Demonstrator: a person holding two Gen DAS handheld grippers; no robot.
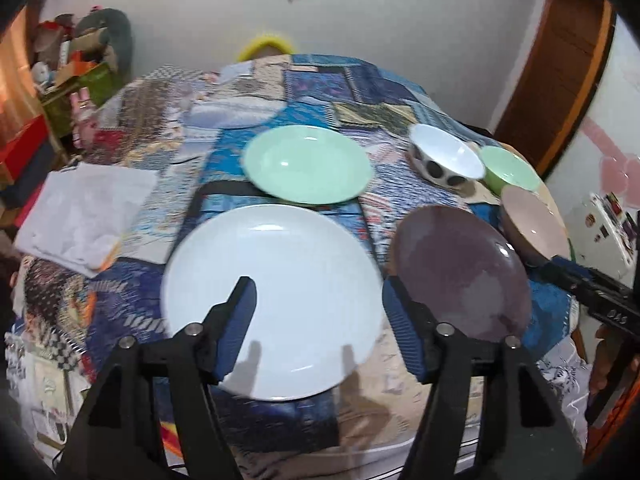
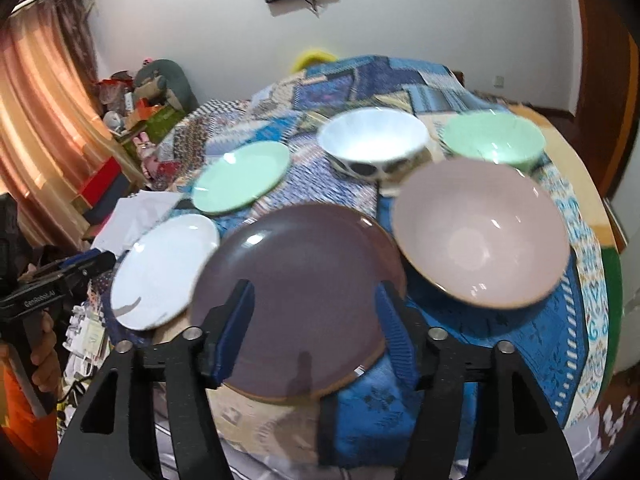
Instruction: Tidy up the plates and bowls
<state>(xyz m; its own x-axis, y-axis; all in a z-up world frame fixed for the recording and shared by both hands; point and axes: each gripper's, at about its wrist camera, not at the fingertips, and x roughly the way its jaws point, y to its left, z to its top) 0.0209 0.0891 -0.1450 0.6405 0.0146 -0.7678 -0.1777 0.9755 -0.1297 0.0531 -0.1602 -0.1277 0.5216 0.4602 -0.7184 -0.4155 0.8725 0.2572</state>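
Observation:
On a patchwork-covered table lie a white plate (image 1: 276, 300), a green plate (image 1: 308, 168) behind it and a dark purple plate (image 1: 460, 268) to its right. My left gripper (image 1: 318, 300) hovers open above the white plate's near half, nothing between its fingers. In the right wrist view my right gripper (image 2: 314, 304) hangs open over the purple plate (image 2: 296, 292). A pink bowl (image 2: 480, 236) sits right of that plate, with a white spotted bowl (image 2: 372, 144) and a green bowl (image 2: 492, 140) behind. The white plate (image 2: 164, 268) and green plate (image 2: 240, 176) lie to the left.
White paper (image 1: 84, 212) lies at the table's left edge. Boxes and clutter (image 1: 68, 76) stand beyond the far left corner, beside a curtain (image 2: 44, 132). A wooden door frame (image 1: 560, 80) rises at right. A hand (image 2: 40, 340) holds the other gripper at left.

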